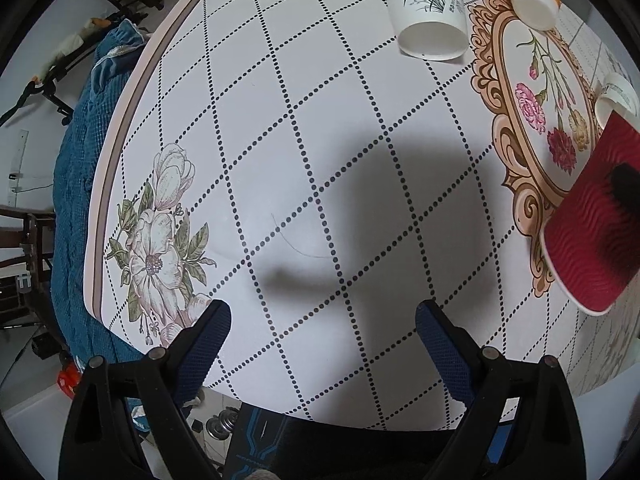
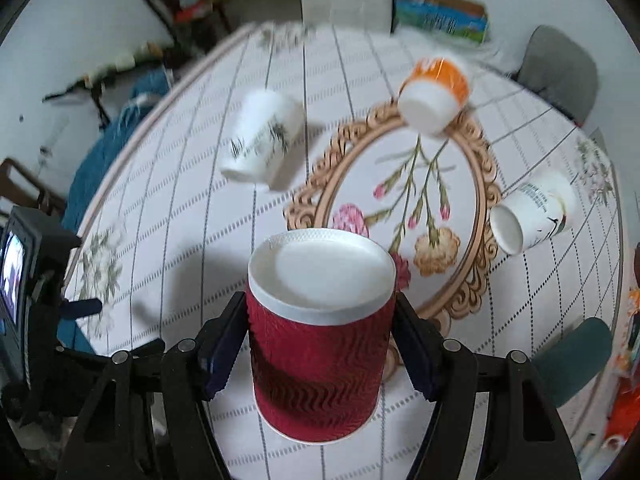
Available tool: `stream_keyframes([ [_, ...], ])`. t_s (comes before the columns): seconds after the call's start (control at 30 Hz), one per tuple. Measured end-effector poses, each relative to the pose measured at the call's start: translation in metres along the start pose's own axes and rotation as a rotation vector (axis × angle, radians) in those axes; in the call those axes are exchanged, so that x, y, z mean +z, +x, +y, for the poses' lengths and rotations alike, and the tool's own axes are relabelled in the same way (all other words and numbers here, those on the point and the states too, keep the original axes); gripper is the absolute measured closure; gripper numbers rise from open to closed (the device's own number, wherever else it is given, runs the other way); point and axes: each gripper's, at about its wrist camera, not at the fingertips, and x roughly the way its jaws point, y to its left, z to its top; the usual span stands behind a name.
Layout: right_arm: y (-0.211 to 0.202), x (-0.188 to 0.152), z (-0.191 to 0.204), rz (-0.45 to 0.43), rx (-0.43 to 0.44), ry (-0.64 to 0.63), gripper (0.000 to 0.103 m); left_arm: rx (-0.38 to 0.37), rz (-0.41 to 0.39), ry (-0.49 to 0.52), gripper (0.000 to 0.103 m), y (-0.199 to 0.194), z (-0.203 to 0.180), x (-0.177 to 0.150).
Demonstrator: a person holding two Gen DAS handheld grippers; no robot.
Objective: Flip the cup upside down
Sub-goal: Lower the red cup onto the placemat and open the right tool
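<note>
My right gripper (image 2: 320, 348) is shut on a red ribbed paper cup (image 2: 320, 364) and holds it upside down above the table, white base up and rim down. The same red cup shows at the right edge of the left wrist view (image 1: 592, 220), in the air over the table. My left gripper (image 1: 322, 330) is open and empty, low over the white table's (image 1: 320, 128) near edge, left of the red cup.
Three more cups stand upside down on the round table: a white one with a grass print (image 2: 260, 140), an orange one (image 2: 434, 94) and a white printed one (image 2: 532, 212). A floral oval print (image 2: 400, 208) marks the table's middle. Chairs and clutter ring the table.
</note>
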Motion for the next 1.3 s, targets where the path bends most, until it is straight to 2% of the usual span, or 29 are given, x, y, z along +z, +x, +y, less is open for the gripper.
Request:
stream_keyframes([
  [0.13,0.010,-0.021,0.007,-0.056,-0.002,0.043,0.031,0.015,0.005,0.013,0.008,0.003,0.000,0.002],
  [0.27,0.004,-0.035,0.015,-0.101,-0.009,0.021,0.031,0.023,-0.001,0.032,0.009,0.003,-0.005,0.000],
  [0.43,0.001,-0.047,0.017,-0.085,-0.013,0.011,0.030,0.020,-0.016,0.045,0.008,-0.004,-0.013,-0.008],
  [0.63,0.004,-0.056,0.018,-0.025,-0.039,0.046,0.029,0.016,-0.045,0.066,0.009,-0.015,-0.019,-0.018],
  [0.73,-0.002,-0.060,0.017,-0.013,-0.049,0.081,0.019,0.004,-0.066,0.077,0.009,-0.025,-0.019,-0.023],
  [0.93,-0.045,-0.073,0.012,-0.021,-0.072,0.178,0.008,-0.018,-0.152,0.105,0.009,-0.065,-0.021,-0.038],
  [1.17,-0.118,-0.102,0.002,-0.054,-0.217,0.287,0.004,-0.047,-0.270,0.137,0.008,-0.115,-0.013,-0.053],
  [1.2,-0.124,-0.105,0.001,-0.058,-0.231,0.295,0.004,-0.051,-0.284,0.139,0.003,-0.121,-0.014,-0.057],
  [1.3,-0.146,-0.119,-0.003,-0.075,-0.271,0.333,0.003,-0.067,-0.322,0.145,0.001,-0.138,-0.016,-0.068],
])
